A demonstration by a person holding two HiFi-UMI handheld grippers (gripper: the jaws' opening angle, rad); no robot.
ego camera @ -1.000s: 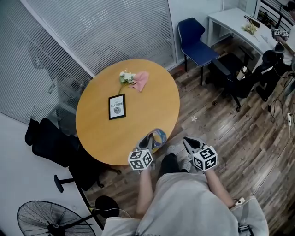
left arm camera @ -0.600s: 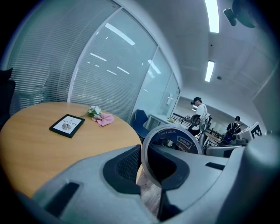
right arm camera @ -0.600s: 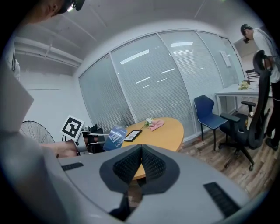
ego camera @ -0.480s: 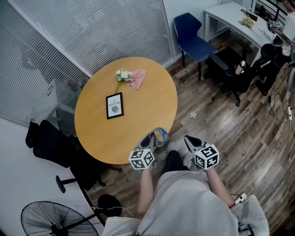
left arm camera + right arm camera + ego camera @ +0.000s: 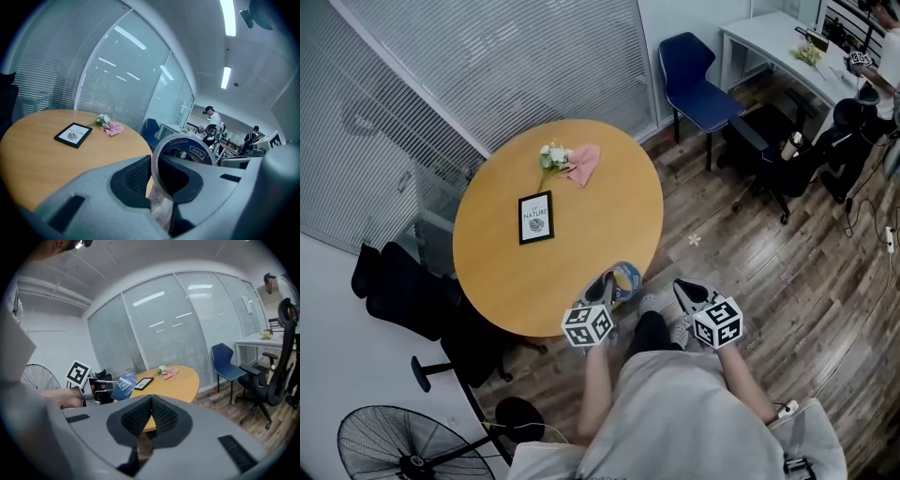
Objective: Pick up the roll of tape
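My left gripper stays clamped on the roll of tape, held on edge at the near rim of the counter, unchanged from a second ago. My right gripper hasn't moved, its fingers together and empty.

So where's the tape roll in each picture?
Head view: the roll of tape is low in the middle, by the table's near edge, in the left gripper.
Left gripper view: low centre, pinched between the jaws.
Right gripper view: left of centre, blue.
Shared landmark: the black picture frame.
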